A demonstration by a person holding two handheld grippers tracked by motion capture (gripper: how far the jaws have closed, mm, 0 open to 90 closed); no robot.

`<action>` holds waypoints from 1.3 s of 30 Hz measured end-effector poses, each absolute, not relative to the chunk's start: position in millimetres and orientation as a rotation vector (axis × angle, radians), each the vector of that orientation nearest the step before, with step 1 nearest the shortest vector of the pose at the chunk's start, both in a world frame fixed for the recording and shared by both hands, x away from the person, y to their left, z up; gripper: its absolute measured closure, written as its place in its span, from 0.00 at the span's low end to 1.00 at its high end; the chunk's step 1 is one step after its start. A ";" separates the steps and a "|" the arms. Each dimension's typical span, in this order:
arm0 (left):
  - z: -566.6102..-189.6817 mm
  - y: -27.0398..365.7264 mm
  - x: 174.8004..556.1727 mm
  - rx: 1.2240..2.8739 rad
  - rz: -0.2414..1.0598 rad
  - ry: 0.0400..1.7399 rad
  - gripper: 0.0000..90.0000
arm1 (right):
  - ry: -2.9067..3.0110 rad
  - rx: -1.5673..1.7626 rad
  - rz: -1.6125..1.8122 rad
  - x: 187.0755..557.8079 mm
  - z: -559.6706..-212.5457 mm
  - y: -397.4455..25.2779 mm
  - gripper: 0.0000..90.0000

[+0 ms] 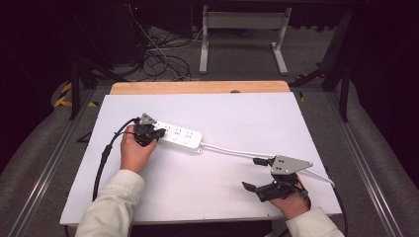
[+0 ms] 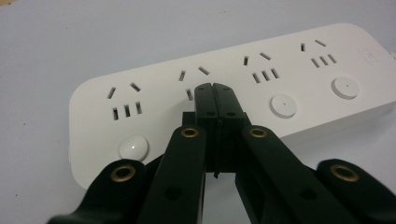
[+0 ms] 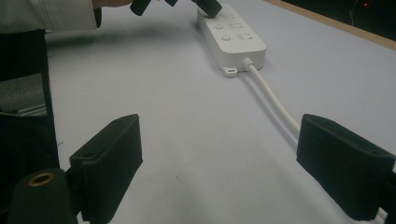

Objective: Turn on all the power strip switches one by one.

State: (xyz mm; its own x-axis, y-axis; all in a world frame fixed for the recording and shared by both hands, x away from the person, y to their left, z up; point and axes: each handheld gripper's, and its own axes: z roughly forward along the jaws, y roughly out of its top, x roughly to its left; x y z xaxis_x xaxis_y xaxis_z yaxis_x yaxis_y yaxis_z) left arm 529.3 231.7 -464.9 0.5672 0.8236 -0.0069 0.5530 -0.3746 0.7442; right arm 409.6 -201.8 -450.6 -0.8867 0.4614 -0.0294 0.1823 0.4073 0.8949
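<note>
A white power strip (image 1: 182,137) with several sockets and round switches lies left of centre on the white board; its white cable (image 1: 232,151) runs right toward the board's edge. My left gripper (image 1: 158,133) rests at the strip's left end. In the left gripper view its jaws are pressed together with nothing between them, tips (image 2: 215,89) over the second socket of the strip (image 2: 299,74) and hiding that socket's switch. My right gripper (image 1: 252,173) hovers near the front right, open and empty. Ahead of it (image 3: 229,158) lie the cable (image 3: 275,100) and the strip (image 3: 236,42).
The white board (image 1: 222,197) covers a wooden table whose back edge (image 1: 197,87) shows. Metal rails run along both sides. Behind the table stand a white frame (image 1: 242,22) and loose floor cables (image 1: 158,57). A sleeve (image 3: 46,14) shows in the right gripper view.
</note>
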 end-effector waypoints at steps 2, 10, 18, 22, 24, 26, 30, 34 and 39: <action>-465.1 231.9 529.5 2.080 0.477 1.097 1.00 | 2.394 0.564 1.473 409.5 -450.6 -201.7 0.16; -465.5 231.3 529.1 2.082 0.491 1.096 1.00 | 2.394 0.564 1.474 409.2 -450.5 -201.7 0.16; -466.3 233.0 530.8 2.074 0.464 1.106 1.00 | 2.396 0.562 1.472 409.4 -450.7 -201.6 0.16; -465.7 232.1 530.7 2.079 0.472 1.106 1.00 | 2.398 0.560 1.472 409.6 -450.7 -201.6 0.16; -464.0 232.2 530.7 2.085 0.475 1.118 1.00 | 2.396 0.563 1.474 409.7 -450.6 -201.6 0.16; -460.9 231.3 527.8 2.063 0.481 1.128 1.00 | 2.395 0.562 1.473 409.9 -450.6 -201.8 0.16; -452.5 228.1 522.7 2.021 0.478 1.063 1.00 | 2.395 0.569 1.472 411.0 -450.7 -202.4 0.16; -447.3 226.8 519.4 1.999 0.467 1.044 1.00 | 2.395 0.565 1.472 410.6 -450.7 -201.9 0.16; -447.0 224.1 518.0 2.009 0.475 1.022 1.00 | 2.395 0.563 1.473 410.2 -450.5 -202.3 0.16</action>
State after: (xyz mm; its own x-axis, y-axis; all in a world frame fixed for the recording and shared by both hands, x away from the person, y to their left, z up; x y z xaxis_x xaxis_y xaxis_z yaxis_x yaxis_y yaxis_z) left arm 518.0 224.1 -447.0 0.6003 0.7992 -0.0299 0.4927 -0.3402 0.8009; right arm 410.2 -202.3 -450.5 -0.8869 0.4611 -0.0281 0.1829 0.4063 0.8953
